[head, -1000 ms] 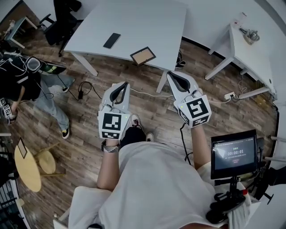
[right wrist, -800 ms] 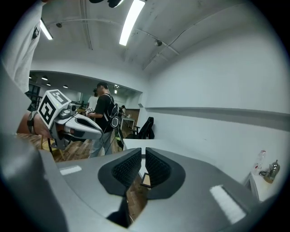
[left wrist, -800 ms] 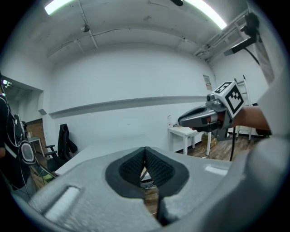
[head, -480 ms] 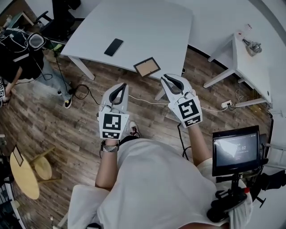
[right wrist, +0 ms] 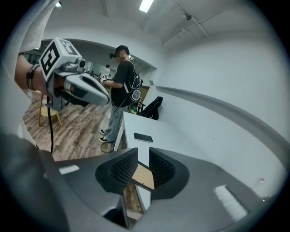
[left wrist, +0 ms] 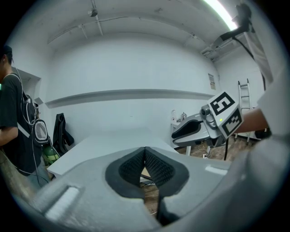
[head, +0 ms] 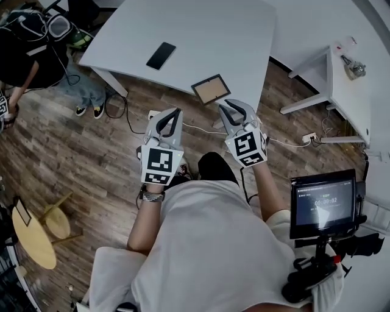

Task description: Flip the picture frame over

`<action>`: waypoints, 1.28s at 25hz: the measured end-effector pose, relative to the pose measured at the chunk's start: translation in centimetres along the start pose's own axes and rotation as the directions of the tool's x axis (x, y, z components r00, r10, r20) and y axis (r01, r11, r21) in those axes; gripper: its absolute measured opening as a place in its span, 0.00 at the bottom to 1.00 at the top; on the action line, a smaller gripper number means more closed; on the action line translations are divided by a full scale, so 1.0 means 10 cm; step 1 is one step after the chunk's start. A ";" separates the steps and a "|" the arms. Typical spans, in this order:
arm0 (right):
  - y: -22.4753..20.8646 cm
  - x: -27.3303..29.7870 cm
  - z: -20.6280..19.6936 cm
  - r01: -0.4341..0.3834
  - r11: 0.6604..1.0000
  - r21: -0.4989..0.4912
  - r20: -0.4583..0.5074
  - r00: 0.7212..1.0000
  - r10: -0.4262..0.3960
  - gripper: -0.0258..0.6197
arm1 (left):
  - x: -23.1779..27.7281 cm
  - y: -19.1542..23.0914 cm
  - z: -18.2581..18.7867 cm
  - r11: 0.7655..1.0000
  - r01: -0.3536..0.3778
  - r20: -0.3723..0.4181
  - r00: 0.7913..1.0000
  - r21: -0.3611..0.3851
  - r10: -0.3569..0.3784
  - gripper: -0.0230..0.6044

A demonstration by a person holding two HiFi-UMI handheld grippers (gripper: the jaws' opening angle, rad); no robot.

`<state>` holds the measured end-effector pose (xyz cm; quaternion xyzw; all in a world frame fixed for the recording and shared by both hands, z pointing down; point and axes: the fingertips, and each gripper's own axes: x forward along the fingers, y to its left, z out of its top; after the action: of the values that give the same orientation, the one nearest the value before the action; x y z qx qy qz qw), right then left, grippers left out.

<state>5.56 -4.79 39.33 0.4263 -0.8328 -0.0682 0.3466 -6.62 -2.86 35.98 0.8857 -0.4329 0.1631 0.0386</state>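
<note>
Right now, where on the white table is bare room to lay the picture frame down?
The table is bare beyond the picture frame and right of the phone. Only the near edge, where the frame lies, and the phone's spot are taken.

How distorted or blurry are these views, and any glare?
Head view: sharp, evenly lit, fisheye bends the white table edges. Left gripper view: dark round vignette, ceiling light blown out. Right gripper view: same vignette, picture frame crisp.
</note>
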 end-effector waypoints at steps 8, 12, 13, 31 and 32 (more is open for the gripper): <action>0.27 0.69 -0.53 -0.092 0.993 -0.073 -0.130 0.988 0.082 0.27 | 0.17 0.11 -0.35 0.998 -0.010 -0.075 0.997 -0.056 0.005 0.04; 0.35 0.99 -0.83 -0.127 0.983 -0.132 -0.177 0.979 0.103 0.31 | 0.28 0.17 -0.47 0.997 -0.033 -0.111 0.994 -0.076 0.025 0.04; 0.38 1.06 -0.91 -0.139 0.981 -0.134 -0.187 0.976 0.112 0.31 | 0.30 0.18 -0.50 0.996 -0.037 -0.119 0.993 -0.080 0.027 0.04; 0.73 1.90 -1.64 -0.160 0.894 -0.419 -0.291 0.956 0.035 0.42 | 0.39 0.29 -1.27 0.982 -0.062 -0.248 0.969 -0.181 0.015 0.04; 0.74 1.92 -1.65 -0.156 0.890 -0.428 -0.292 0.956 0.027 0.42 | 0.39 0.29 -1.29 0.981 -0.063 -0.250 0.968 -0.186 0.015 0.04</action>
<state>3.53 -11.63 64.69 0.3005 -0.7573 -0.1803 0.5511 -9.94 -4.95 49.20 0.8417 -0.4559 0.2306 0.1744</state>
